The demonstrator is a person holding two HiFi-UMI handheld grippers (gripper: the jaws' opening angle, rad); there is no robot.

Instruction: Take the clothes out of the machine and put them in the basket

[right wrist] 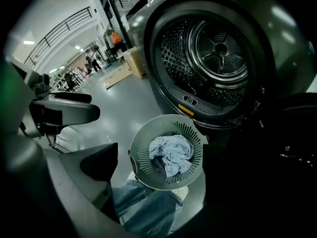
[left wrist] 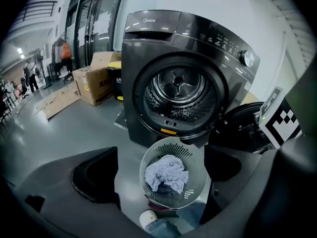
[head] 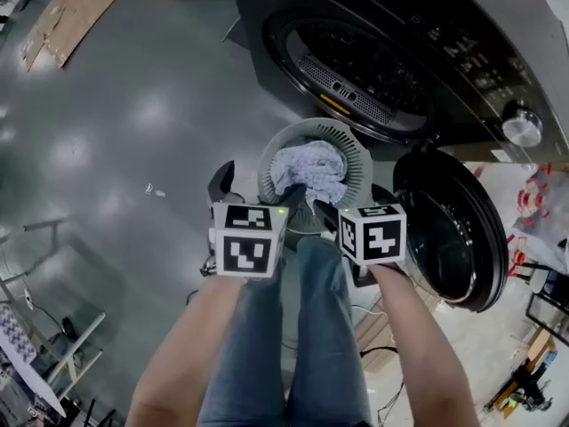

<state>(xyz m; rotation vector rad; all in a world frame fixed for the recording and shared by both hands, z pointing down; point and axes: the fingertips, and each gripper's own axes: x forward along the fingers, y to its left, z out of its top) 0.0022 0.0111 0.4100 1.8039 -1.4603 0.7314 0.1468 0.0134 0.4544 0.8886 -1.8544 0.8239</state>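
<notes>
A round slotted grey basket (head: 356, 149) stands on the floor in front of the dark front-loading machine (head: 373, 60). Inside it lies a crumpled light blue cloth (head: 309, 169) over a darker piece. The drum (left wrist: 178, 90) looks empty. My left gripper (head: 262, 194) hovers above the basket's near left side, jaws open, nothing between them. My right gripper (head: 356, 205) hangs over the near right side, also open and empty. Both gripper views look down on the basket (left wrist: 198, 157) (right wrist: 141, 152) and the blue cloth (left wrist: 167, 175) (right wrist: 171, 151) between the spread jaws.
The machine's round door (head: 453, 229) stands swung open at the right, next to the basket. The person's jeans-clad legs (head: 302, 327) are just behind the basket. Cardboard boxes (left wrist: 96, 81) stand left of the machine, and flattened cardboard (head: 67, 12) lies on the grey floor.
</notes>
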